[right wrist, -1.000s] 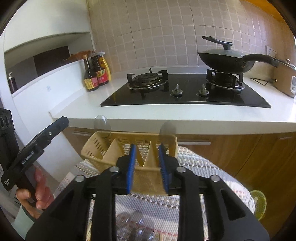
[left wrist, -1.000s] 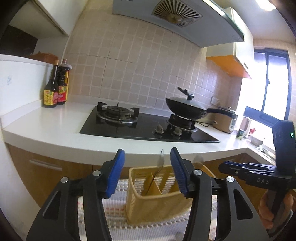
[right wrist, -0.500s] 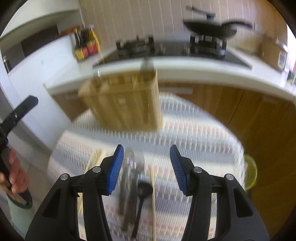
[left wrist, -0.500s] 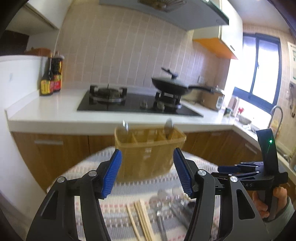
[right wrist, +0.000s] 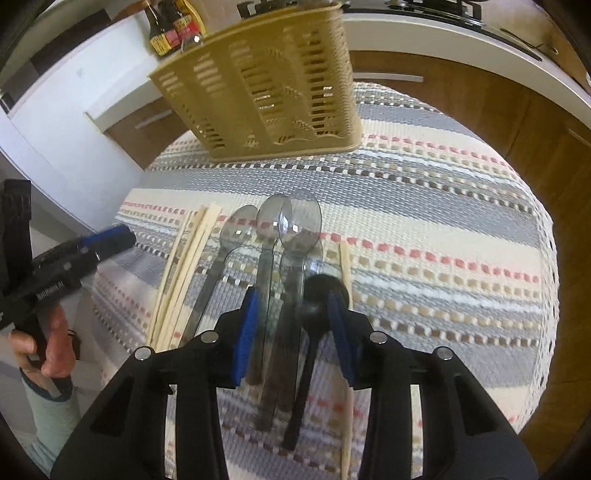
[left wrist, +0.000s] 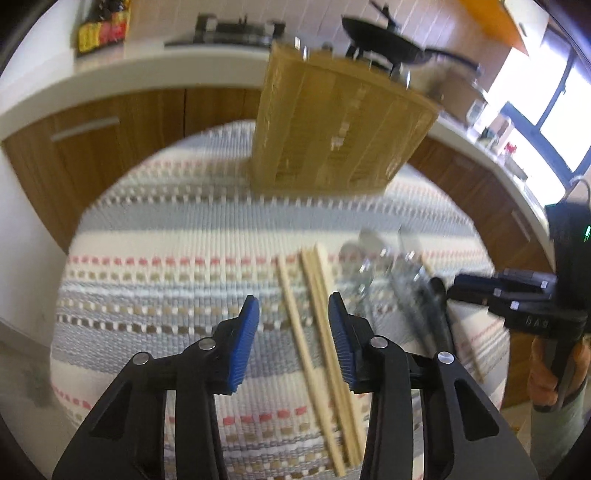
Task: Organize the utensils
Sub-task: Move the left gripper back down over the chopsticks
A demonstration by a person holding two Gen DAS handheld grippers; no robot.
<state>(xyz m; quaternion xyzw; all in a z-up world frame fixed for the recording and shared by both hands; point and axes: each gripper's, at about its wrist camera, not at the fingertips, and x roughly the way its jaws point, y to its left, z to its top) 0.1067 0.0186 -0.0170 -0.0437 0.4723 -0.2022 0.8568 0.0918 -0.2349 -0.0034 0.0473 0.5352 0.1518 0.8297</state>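
A tan slotted utensil basket (left wrist: pixel 332 122) (right wrist: pixel 266 88) stands at the far side of a round table with a striped cloth (left wrist: pixel 177 258) (right wrist: pixel 443 206). Wooden chopsticks (left wrist: pixel 317 317) (right wrist: pixel 184 258) lie on the cloth. My left gripper (left wrist: pixel 293 321) is open just above them. Several clear grey plastic spoons (right wrist: pixel 291 229) (left wrist: pixel 373 251) and a black spoon (right wrist: pixel 317 295) lie to the right of the chopsticks. My right gripper (right wrist: pixel 291 314) is open, low over the spoon handles. One lone chopstick (right wrist: pixel 345 266) lies right of the spoons.
The table sits in front of a white kitchen counter (left wrist: pixel 147 74) with wooden cabinets (right wrist: pixel 461 99) below. Sauce bottles (right wrist: pixel 170 29), a gas hob and a black pan (left wrist: pixel 388 29) are on the counter. A window (left wrist: pixel 554 110) is at the right.
Both grippers have tilted down from the basket and counter to the utensils lying on the cloth. The right gripper opened wider than a second ago. The left view is blurred by motion.
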